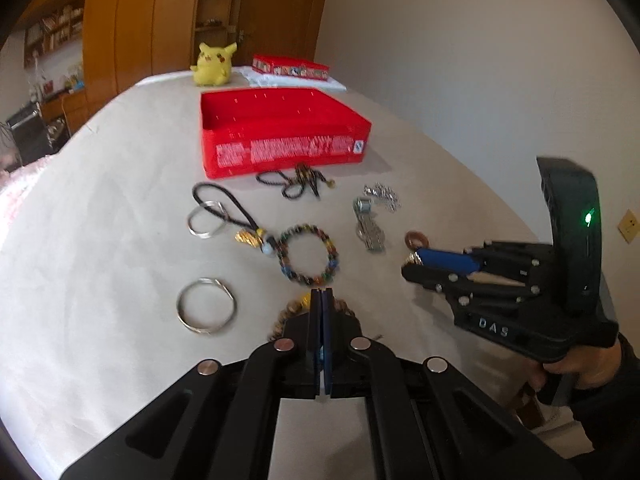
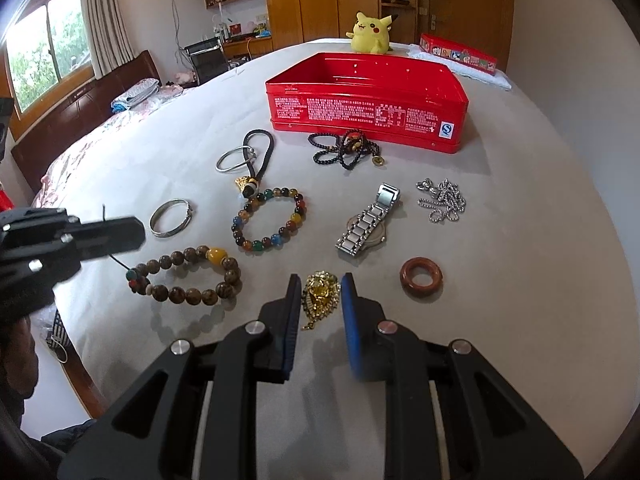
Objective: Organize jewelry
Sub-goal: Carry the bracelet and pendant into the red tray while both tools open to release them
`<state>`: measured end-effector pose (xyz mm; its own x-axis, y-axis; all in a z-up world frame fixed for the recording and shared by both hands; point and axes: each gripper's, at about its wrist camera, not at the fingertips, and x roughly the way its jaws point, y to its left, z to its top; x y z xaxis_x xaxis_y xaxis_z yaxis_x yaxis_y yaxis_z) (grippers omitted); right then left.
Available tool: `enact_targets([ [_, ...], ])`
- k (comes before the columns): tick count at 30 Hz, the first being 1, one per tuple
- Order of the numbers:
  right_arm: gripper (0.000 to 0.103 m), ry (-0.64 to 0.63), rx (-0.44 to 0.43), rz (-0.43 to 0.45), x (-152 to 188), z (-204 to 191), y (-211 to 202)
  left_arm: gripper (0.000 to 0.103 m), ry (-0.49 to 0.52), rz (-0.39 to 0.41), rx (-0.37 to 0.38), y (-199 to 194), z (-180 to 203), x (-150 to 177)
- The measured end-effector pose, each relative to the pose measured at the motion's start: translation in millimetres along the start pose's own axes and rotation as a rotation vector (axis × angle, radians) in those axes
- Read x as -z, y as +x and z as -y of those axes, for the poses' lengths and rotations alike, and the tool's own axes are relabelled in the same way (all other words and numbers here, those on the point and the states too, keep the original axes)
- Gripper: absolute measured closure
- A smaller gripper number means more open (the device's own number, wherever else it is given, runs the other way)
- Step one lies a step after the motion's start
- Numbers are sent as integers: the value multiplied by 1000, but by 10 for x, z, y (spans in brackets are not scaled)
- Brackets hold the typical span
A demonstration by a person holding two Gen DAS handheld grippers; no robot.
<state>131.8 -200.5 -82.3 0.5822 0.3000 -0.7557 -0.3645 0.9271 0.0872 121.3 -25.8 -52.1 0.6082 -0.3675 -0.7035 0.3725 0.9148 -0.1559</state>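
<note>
Bedsheet (image 2: 520, 240) holds two bead bracelets (image 2: 270, 218), two bangles (image 2: 171, 218), one watch (image 2: 370, 226).

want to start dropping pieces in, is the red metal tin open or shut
Open: the red metal tin has no lid on, and its bare inside shows.

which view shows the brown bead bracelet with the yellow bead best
The right wrist view: the brown bead bracelet lies whole and unobstructed there. In the left wrist view the closed left tongs hide most of it.
</note>
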Motion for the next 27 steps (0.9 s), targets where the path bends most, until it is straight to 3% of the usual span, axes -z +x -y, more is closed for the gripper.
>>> enact_targets([
  [15, 84, -55, -42, 61, -266, 27, -226, 103, 124, 105, -31, -367, 47, -762],
  [27, 84, -117, -73, 106, -1141, 257, -380, 103, 197, 172, -48, -353, 13, -1567],
])
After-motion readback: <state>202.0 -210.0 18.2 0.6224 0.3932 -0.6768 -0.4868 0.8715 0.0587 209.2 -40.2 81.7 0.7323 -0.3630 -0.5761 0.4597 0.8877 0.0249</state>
